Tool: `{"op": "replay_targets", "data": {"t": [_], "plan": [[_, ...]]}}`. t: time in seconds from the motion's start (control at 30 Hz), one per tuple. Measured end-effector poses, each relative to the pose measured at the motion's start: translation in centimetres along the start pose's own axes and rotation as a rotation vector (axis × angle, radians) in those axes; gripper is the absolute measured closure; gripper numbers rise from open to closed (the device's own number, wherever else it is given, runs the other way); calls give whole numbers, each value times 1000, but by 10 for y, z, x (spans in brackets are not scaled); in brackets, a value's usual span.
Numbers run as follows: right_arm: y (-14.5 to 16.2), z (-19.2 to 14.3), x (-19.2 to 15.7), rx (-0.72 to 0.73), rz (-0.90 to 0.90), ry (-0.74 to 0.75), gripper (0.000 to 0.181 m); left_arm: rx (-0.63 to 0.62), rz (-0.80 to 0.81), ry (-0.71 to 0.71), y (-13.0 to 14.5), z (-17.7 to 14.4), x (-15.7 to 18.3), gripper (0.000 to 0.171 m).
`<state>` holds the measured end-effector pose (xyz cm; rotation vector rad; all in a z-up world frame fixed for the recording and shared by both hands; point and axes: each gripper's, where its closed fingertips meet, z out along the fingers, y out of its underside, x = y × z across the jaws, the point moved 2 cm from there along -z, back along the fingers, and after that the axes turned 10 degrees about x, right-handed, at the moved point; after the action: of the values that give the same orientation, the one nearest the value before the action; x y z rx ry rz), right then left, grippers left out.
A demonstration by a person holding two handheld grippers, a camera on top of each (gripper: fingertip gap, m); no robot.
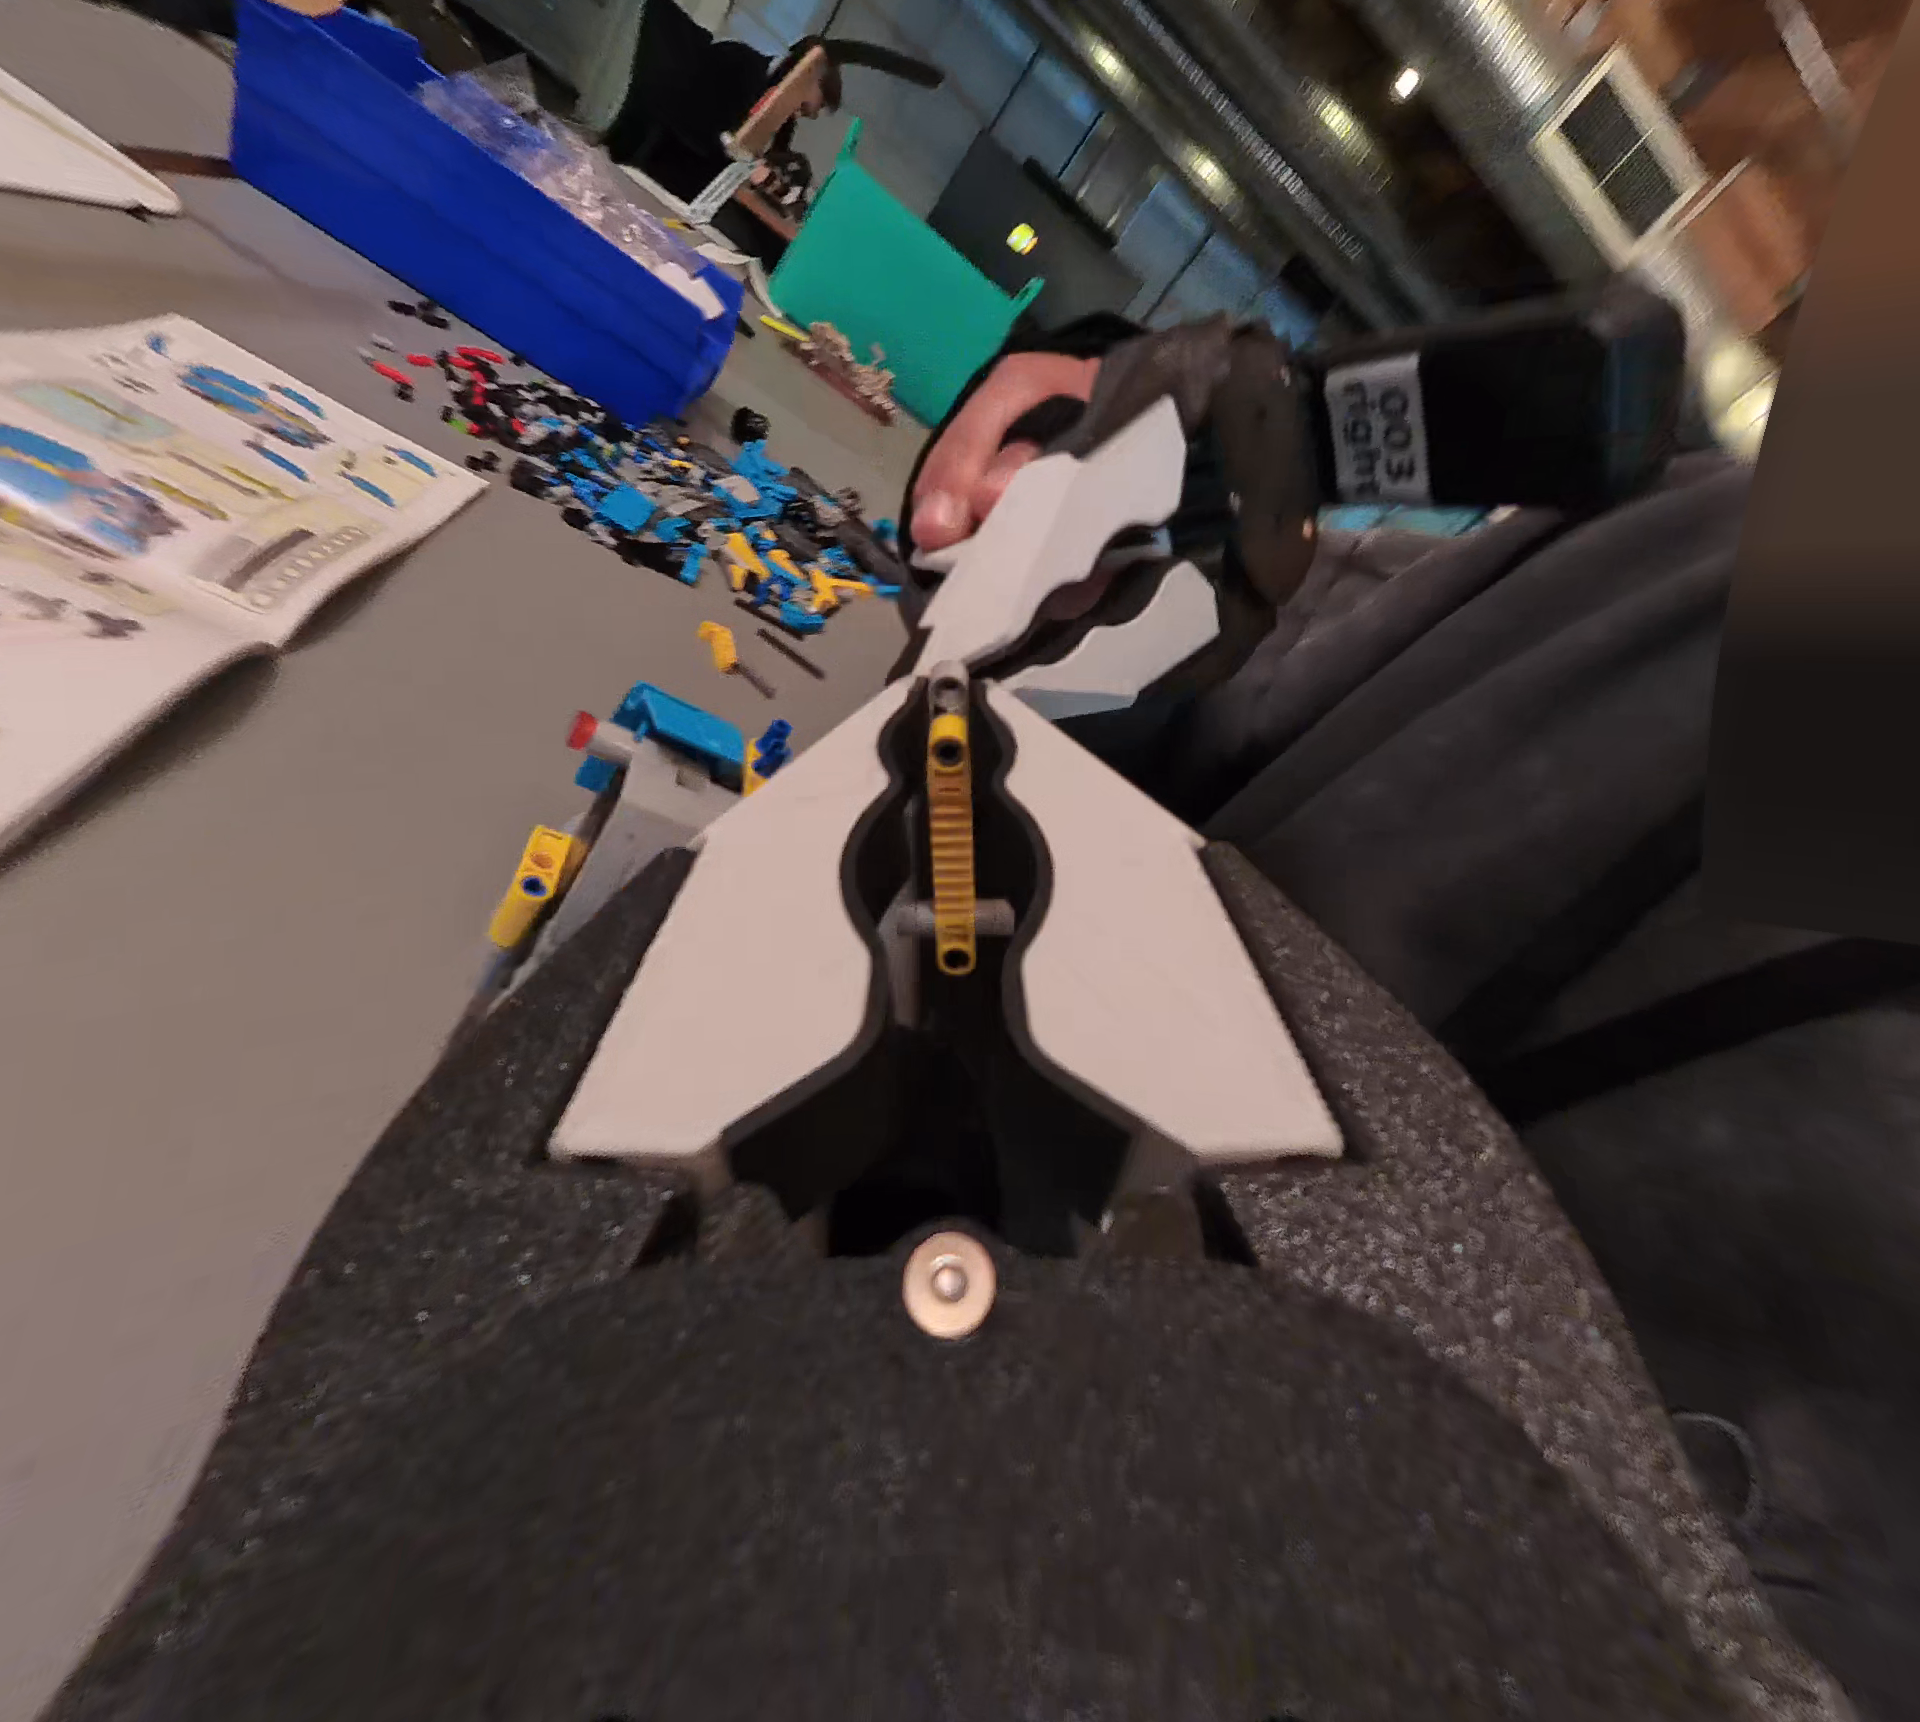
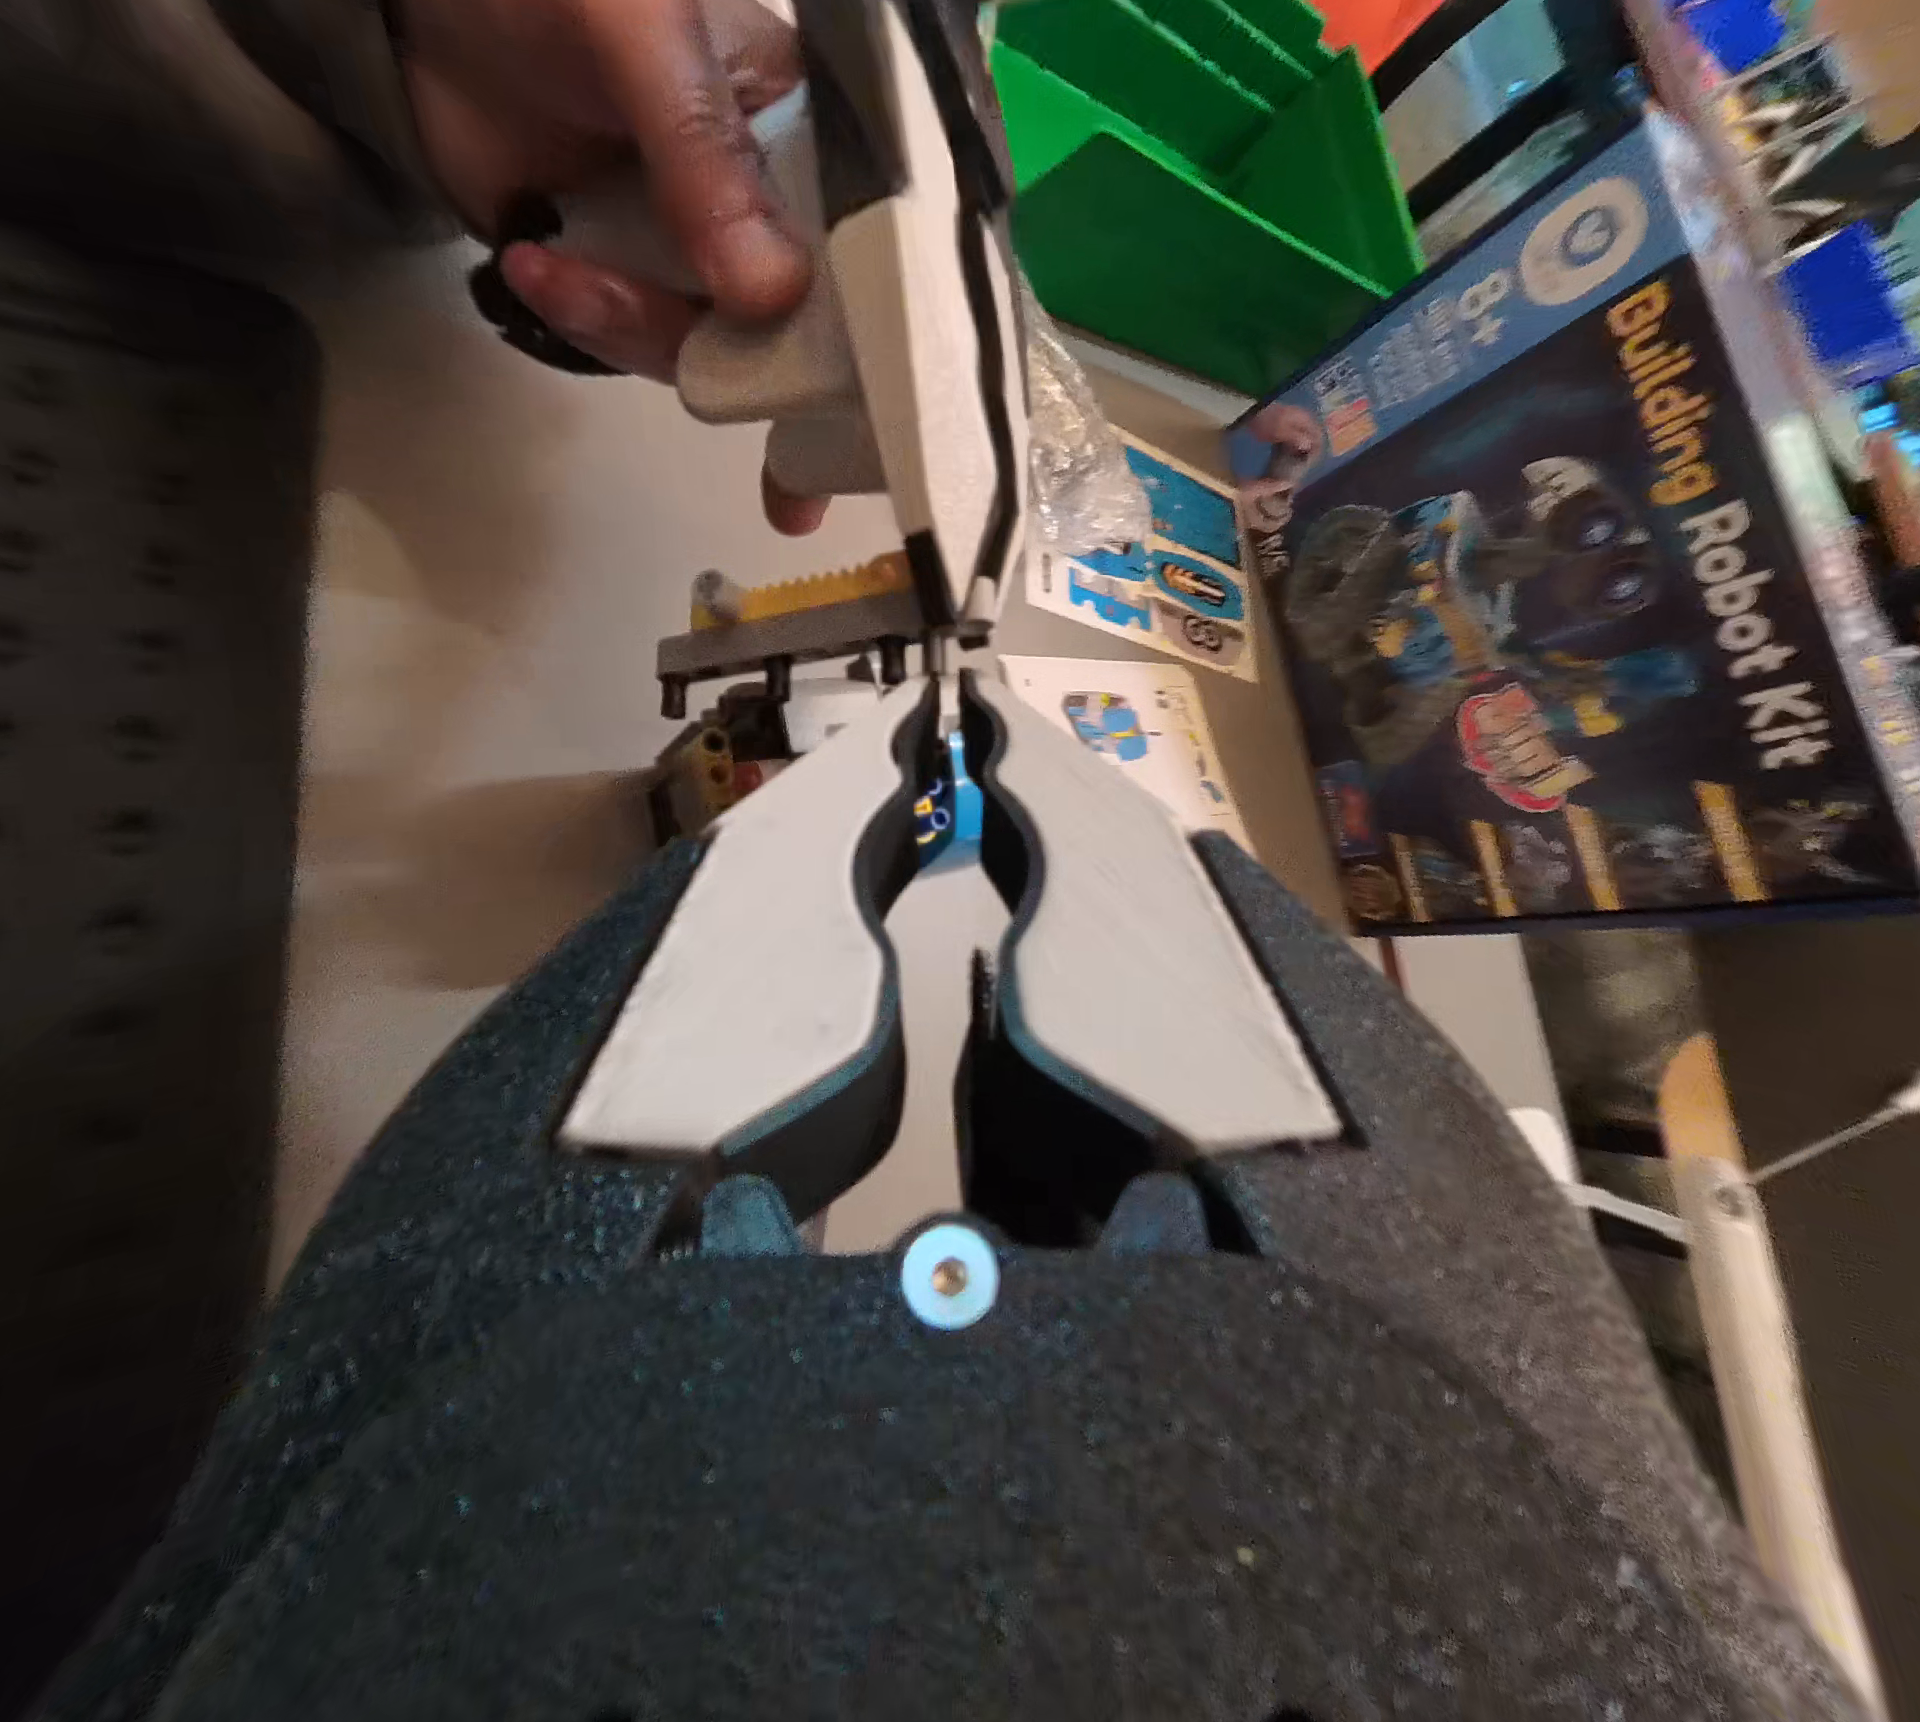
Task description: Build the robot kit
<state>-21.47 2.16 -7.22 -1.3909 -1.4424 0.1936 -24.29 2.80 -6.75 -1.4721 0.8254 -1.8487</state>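
My left gripper [image 1: 945,685] is shut on a small assembly, a yellow toothed rack [image 1: 951,841] on a dark grey beam, held above the table. In the right wrist view the rack [image 2: 821,592] and beam [image 2: 790,638] stick out sideways from the left gripper [image 2: 956,623], which a hand [image 2: 623,145] holds. My right gripper [image 2: 948,685] meets it tip to tip, its jaws nearly closed on a small light grey pin [image 2: 940,659] at the assembly's end. The right gripper also shows in the left wrist view [image 1: 961,659]. A blue piece [image 2: 956,799] shows between my right fingers, lower down.
A partly built blue, grey and yellow model [image 1: 675,758] stands on the grey table [image 1: 312,945]. A pile of loose pieces [image 1: 675,498], an open instruction booklet [image 1: 187,477] and a blue bin [image 1: 468,218] lie beyond. Green bins [image 2: 1195,166], a kit box [image 2: 1579,581], sticker sheets [image 2: 1153,571] lie right.
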Motion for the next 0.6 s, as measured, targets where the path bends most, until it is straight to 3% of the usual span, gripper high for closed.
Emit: {"op": "replay_targets", "data": {"t": [0.1, 0.23, 0.43, 0.6], "plan": [[-1, -3, 4, -26, -49, 43, 171, 19, -109, 24, 1, -1, -5, 166], [-2, -6, 1, -38, -54, 11, 168, 0, -113, 17, 5, -1, -7, 166], [0, -5, -5, -52, 11, -100, 170, -60, 24, -12, 10, 1, -3, 166], [1, -8, -16, -3, 266, -352, 175, -145, 247, -14, 19, 5, 8, 165]]}}
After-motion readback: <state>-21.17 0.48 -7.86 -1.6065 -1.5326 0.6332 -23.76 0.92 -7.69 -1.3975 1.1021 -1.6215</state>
